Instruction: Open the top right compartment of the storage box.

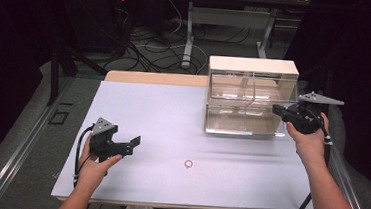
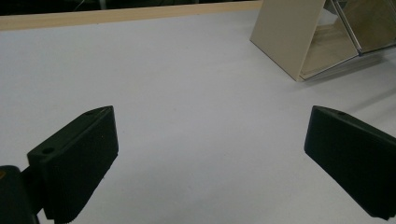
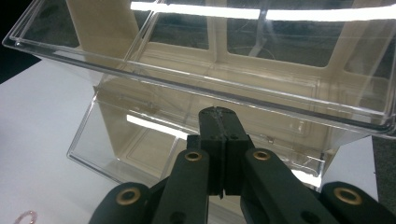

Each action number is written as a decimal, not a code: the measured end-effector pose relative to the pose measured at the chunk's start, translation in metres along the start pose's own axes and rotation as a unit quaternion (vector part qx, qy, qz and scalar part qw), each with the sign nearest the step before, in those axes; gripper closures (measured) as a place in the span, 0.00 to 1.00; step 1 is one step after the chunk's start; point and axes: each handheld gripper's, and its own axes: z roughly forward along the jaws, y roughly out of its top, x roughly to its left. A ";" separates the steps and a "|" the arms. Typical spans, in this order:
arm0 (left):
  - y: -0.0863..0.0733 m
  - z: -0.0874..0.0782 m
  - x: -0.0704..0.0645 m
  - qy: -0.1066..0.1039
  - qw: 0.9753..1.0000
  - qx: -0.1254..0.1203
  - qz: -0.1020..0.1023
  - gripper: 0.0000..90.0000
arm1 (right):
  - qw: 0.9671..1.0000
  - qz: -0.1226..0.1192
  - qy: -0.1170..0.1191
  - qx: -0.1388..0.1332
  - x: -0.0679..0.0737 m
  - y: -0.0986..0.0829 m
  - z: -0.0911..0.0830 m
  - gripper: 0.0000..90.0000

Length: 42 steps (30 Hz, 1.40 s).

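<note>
A beige drawer unit (image 1: pixel 253 64) with clear plastic bins stands at the back right of the white table mat (image 1: pixel 172 113). My right gripper (image 1: pixel 277 109) is at its right front. In the right gripper view, this gripper (image 3: pixel 218 116) is shut, its tips just under the front rim of the tilted-out upper bin (image 3: pixel 140 70); nothing shows between the jaws. The lower bin (image 3: pixel 116 149) sits beneath. A small pink ring (image 1: pixel 188 163) lies on the mat near the front middle, also ring (image 3: pixel 25 218). My left gripper (image 1: pixel 131 147) hovers at the front left, open and empty (image 2: pixel 210 140).
The drawer unit's beige side wall (image 2: pixel 285 37) shows at the far right of the left gripper view. A wooden table edge (image 1: pixel 155 78) runs behind the mat. Cables and table legs (image 1: pixel 188 39) lie on the floor beyond.
</note>
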 end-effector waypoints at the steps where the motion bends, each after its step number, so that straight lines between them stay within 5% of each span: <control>1: 0.000 0.000 0.000 0.000 1.000 0.000 -0.001 0.04 | 1.000 -0.001 0.000 -0.002 -0.001 0.000 0.000 1.00; 42: -0.001 0.002 -0.002 -0.004 1.000 0.005 -0.004 0.04 | 1.000 -0.011 -0.008 -0.011 0.001 0.006 -0.002 1.00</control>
